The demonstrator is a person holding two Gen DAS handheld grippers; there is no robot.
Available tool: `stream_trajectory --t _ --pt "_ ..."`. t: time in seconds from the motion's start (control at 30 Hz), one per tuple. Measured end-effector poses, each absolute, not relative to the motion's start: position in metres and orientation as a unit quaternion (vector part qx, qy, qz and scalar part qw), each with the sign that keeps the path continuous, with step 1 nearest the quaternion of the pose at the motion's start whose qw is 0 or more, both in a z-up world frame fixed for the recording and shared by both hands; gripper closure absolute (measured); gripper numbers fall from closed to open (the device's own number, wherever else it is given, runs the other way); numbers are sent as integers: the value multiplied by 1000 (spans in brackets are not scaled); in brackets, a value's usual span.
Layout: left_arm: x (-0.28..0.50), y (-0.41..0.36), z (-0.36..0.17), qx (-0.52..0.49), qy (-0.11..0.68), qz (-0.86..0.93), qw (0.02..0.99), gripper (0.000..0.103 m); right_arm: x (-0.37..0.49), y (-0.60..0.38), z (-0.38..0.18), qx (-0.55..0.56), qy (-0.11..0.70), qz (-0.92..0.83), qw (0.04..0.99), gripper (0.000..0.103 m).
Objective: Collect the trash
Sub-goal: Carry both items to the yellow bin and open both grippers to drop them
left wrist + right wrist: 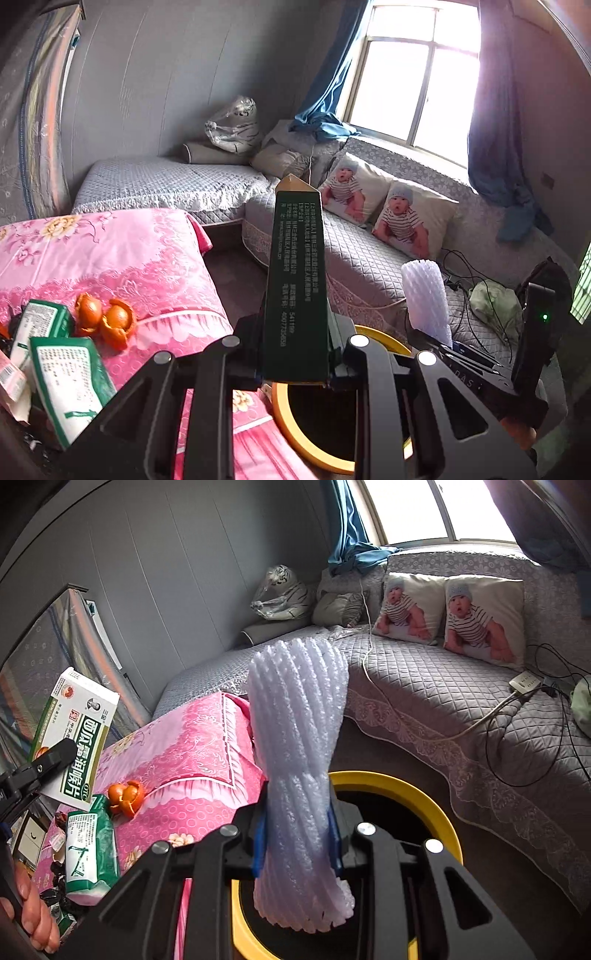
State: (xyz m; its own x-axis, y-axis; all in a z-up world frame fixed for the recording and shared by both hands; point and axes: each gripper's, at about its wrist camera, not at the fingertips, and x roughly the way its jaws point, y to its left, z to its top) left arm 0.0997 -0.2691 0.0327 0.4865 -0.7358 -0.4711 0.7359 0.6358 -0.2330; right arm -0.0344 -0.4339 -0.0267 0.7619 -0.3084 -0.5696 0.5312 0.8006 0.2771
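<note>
While both grippers hang over the yellow-rimmed bin [424, 790], the left gripper [295, 373] clamps a green medicine box [297, 280] upright and the right gripper [297, 849] pinches a white foam net sleeve [299, 746]. Beyond, orange peel [105, 319] and green packets [68, 376] litter the pink cloth [122, 254]; farther off, grey quilted sofa [424, 686].
</note>
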Motion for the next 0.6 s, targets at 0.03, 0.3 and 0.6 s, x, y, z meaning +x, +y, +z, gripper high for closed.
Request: stream_trajectory --t 0.03,0.3,0.6 --pt "99 -278 24 3 285 -431 856 81 -33 -434 -32 216 262 -233 912 78" --pt "91 -323 -42 52 360 -443 820 81 -19 -446 -71 222 310 -256 888 78" --pt "88 -347 -79 80 414 -460 781 81 -21 -461 -87 237 328 -275 872 78"
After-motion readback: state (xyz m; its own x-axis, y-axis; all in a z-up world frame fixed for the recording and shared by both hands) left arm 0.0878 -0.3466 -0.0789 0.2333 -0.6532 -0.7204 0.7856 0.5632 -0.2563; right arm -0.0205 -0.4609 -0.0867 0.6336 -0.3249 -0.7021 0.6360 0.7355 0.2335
